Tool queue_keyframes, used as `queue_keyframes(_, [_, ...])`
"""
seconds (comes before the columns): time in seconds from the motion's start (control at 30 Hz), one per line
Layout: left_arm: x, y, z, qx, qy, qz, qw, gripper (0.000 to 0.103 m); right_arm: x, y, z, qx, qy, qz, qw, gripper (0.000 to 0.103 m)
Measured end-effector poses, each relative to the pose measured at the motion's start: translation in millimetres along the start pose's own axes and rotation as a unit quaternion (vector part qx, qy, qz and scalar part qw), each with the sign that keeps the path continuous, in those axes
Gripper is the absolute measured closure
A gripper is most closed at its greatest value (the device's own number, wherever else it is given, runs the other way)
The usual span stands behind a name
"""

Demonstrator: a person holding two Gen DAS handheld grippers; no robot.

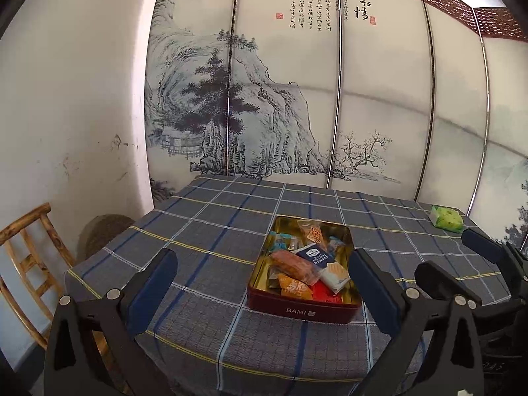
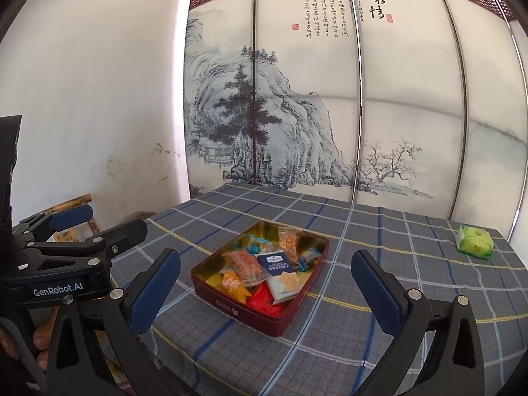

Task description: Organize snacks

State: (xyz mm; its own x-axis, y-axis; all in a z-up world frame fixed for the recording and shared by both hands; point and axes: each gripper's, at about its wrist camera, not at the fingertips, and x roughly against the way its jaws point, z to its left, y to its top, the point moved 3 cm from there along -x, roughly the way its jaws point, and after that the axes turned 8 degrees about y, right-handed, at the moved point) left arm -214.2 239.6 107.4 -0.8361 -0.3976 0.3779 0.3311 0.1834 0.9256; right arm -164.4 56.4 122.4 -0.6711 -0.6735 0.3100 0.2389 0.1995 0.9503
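A dark red tin (image 1: 297, 311) marked BAMI stands open on the plaid tablecloth (image 1: 204, 231), filled with several wrapped snacks: orange, red, white and blue packets (image 1: 312, 257). One green snack packet (image 1: 446, 218) lies alone near the far right corner of the table. My left gripper (image 1: 262, 280) is open and empty, held above the near edge just in front of the tin. In the right wrist view the tin (image 2: 231, 307) sits between the fingers of my right gripper (image 2: 265, 283), which is open, empty and well short of it. The green packet (image 2: 475, 238) lies far right.
A folding screen (image 1: 297, 99) with an ink landscape stands right behind the table. A wooden chair (image 1: 29, 257) is at the left by the white wall. The right gripper (image 1: 458, 262) shows at the right edge; the left gripper (image 2: 99, 224) and a hand (image 2: 39, 340) at the left.
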Motion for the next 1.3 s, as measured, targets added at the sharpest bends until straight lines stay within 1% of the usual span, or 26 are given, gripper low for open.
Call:
queue_keyframes(0.37, [4, 0, 1, -0.009, 0.005, -0.008, 0.9999, 0.000, 1, 0, 0, -0.001, 0.001, 0.000, 1.000, 0.000])
queue_keyframes(0.9, [4, -1, 0, -0.011, 0.006, -0.006, 0.9999, 0.000, 4, 1, 4, -0.007, 0.001, 0.005, 1.000, 0.000])
queue_keyframes(1.03, [3, -6, 0, -0.015, 0.006, -0.002, 0.9999, 0.000, 3, -2, 3, -0.010, 0.000, 0.009, 1.000, 0.000])
queue_keyframes(1.13, [1, -9, 0, -0.021, 0.005, 0.001, 0.9998, 0.000, 0, -3, -5, -0.018, 0.004, 0.013, 1.000, 0.000])
queue_keyframes(1.2, [-1, -9, 0, -0.028, 0.007, -0.002, 0.9996, 0.000, -6, -5, -18, -0.032, 0.007, 0.021, 0.999, 0.000])
queue_keyframes(1.23, [-2, -9, 0, -0.032, 0.011, -0.007, 0.9994, 0.000, -10, -7, -28, -0.038, 0.003, 0.027, 0.999, 0.000])
queue_keyframes(1.3, [-4, -4, 0, -0.039, 0.012, -0.012, 0.9991, 0.000, -22, -16, -59, -0.054, -0.018, 0.053, 0.997, 0.000])
